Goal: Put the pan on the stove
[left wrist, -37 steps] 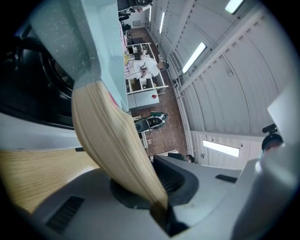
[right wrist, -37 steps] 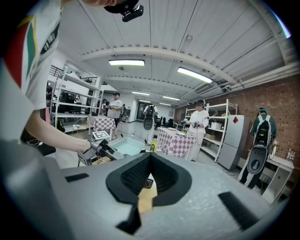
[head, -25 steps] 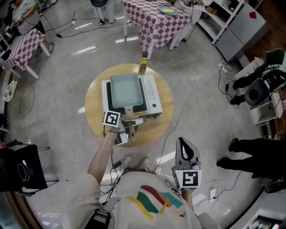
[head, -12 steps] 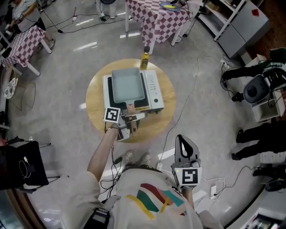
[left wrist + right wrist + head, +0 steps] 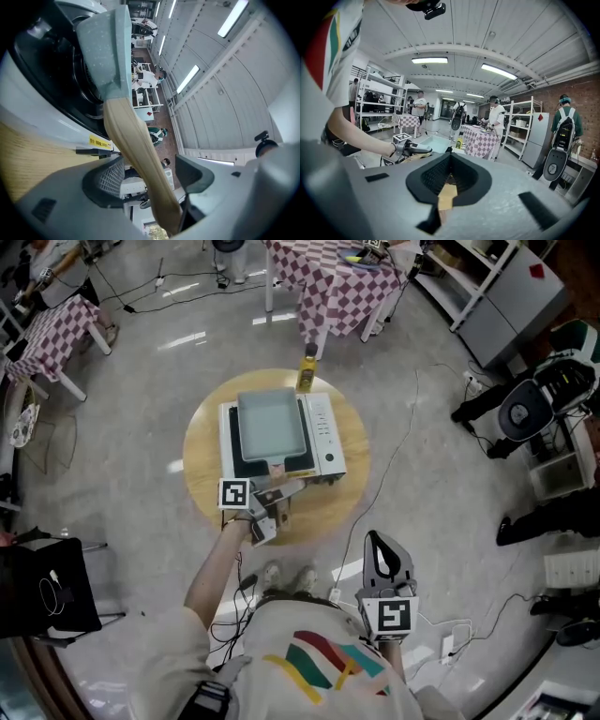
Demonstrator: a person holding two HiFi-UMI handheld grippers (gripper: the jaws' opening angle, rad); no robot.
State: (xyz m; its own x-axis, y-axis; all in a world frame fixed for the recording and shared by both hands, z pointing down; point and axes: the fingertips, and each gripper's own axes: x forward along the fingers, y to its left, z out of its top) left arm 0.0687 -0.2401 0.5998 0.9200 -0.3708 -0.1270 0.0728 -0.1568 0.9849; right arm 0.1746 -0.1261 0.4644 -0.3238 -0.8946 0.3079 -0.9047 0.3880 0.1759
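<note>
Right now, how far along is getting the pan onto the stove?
Done: the pan sits flat on the stove. In hand: the left gripper has just been opening its jaws; the wooden handle lies between them, unpinched. Left: probably only drawing that gripper clear. The right gripper hangs shut, empty, away from the table.

1. The white tabletop stove (image 5: 324, 435) fills the middle of the round wooden counter (image 5: 201, 454); bare wood remains along both sides.
2. A yellow bottle (image 5: 306, 376) blocks the far edge.
</note>
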